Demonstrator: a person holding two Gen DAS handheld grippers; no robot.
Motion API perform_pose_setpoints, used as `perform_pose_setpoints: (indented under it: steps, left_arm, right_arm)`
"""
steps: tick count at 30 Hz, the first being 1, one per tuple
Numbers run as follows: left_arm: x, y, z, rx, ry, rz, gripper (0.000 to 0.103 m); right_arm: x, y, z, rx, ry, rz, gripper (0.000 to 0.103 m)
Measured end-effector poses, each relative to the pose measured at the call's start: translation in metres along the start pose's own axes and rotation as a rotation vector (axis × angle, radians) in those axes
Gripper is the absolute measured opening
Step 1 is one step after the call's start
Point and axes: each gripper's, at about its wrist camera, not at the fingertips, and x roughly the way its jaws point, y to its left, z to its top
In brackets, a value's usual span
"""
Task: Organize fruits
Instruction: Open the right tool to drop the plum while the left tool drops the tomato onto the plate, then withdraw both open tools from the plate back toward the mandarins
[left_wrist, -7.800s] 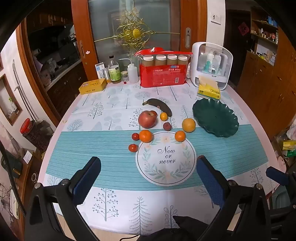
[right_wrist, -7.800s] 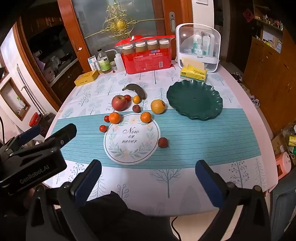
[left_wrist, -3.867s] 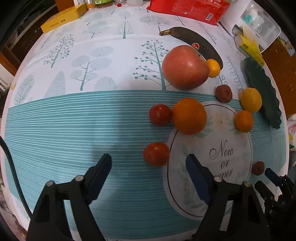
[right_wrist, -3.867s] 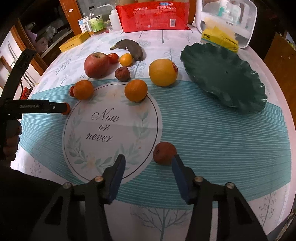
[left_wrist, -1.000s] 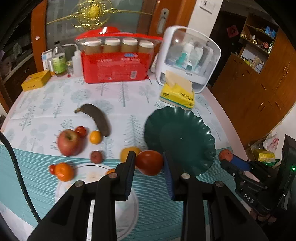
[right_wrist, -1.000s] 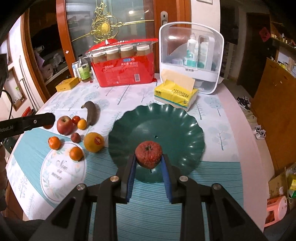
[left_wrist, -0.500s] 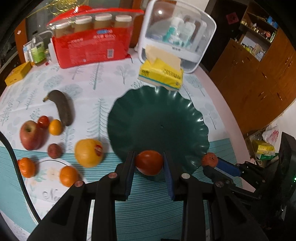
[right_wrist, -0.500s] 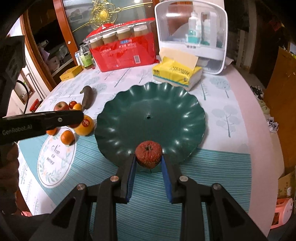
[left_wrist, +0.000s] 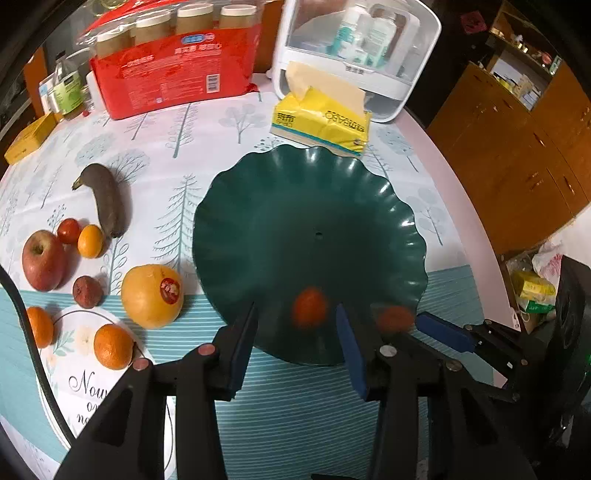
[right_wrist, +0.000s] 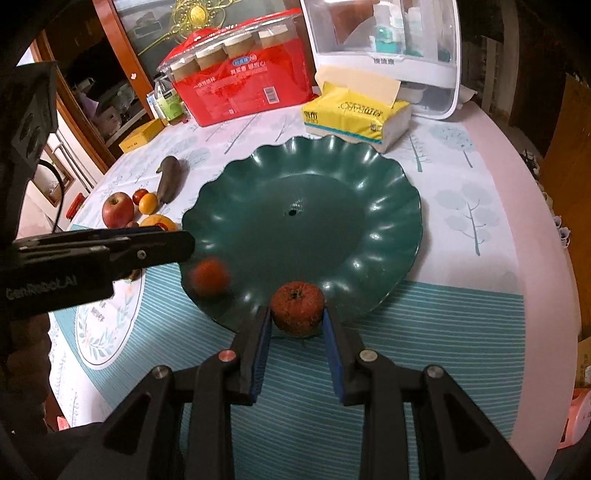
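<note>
A dark green scalloped plate (left_wrist: 314, 206) (right_wrist: 332, 192) sits on the table. My left gripper (left_wrist: 295, 328) is open above the plate's near edge; a red tomato (left_wrist: 309, 308) (right_wrist: 208, 277), blurred, is loose below it on the plate's near rim. My right gripper (right_wrist: 297, 325) is shut on a dark red wrinkled fruit (right_wrist: 297, 308) (left_wrist: 394, 319) just over the plate's near rim. Left of the plate lie a large orange (left_wrist: 152, 295), an apple (left_wrist: 43, 259), a blackened banana (left_wrist: 107, 201), small oranges and small red fruits.
A yellow tissue pack (left_wrist: 321, 118) lies behind the plate, with a white organizer box (left_wrist: 354, 55) and a red package of jars (left_wrist: 173, 66) further back. A round "Now or never" mat (left_wrist: 85, 369) lies front left. The table edge curves at the right.
My left gripper has opened and let go of the tomato, which has dropped onto the plate's near rim. Both grippers have moved closer to the plate; the right one still holds its fruit.
</note>
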Motion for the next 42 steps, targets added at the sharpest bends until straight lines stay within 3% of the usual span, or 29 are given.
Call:
perform_pose_setpoints:
  steps: [4,7,15,22,34,42]
  left_arm:
    - [-0.004,0.006,-0.003,-0.030,0.007,0.021,0.043]
    - [-0.009,0.008,-0.007,-0.041,0.003,0.036,0.043]
    - [-0.030,0.019,-0.027,-0.072,-0.032,0.061,0.044]
    - [-0.049,0.041,-0.052,-0.115,-0.049,0.086,0.051]
    - [-0.080,0.100,-0.099,-0.192,-0.055,0.125,0.055]
    - [-0.103,0.143,-0.114,-0.209,-0.057,0.150,0.059]
  right_arm:
    - [-0.004,0.002,0.000,-0.007,-0.012,0.006,0.044]
    - [-0.008,0.004,-0.001,-0.009,-0.020,0.008,0.046]
    - [-0.016,0.011,-0.006,0.010,-0.013,0.026,0.046]
    - [-0.023,0.024,-0.018,0.034,0.002,0.040,0.046]
    - [-0.028,0.049,-0.043,0.105,0.051,0.049,0.047]
    - [-0.025,0.069,-0.056,0.217,0.067,0.065,0.047]
